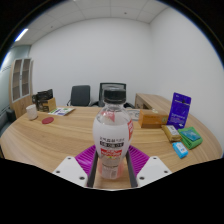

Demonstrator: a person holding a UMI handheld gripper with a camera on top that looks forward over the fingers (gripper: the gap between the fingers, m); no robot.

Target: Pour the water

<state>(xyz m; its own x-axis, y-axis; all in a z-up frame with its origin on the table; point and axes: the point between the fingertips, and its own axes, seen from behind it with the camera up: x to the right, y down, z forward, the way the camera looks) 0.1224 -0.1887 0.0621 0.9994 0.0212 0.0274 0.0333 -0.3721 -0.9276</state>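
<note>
Gripping the clear plastic water bottle with white cap and red label [113, 137], the gripper [112, 163] holds it upright at twelve o'clock; next, I reckon, find a cup and tilt.

A curved wooden table [60, 135] is carrying a dark box [45, 103] and papers [64, 111] at its far side, a cardboard box [152, 118], an upright purple package [180, 107] and small green and blue packets [184, 139] lying nearer
</note>
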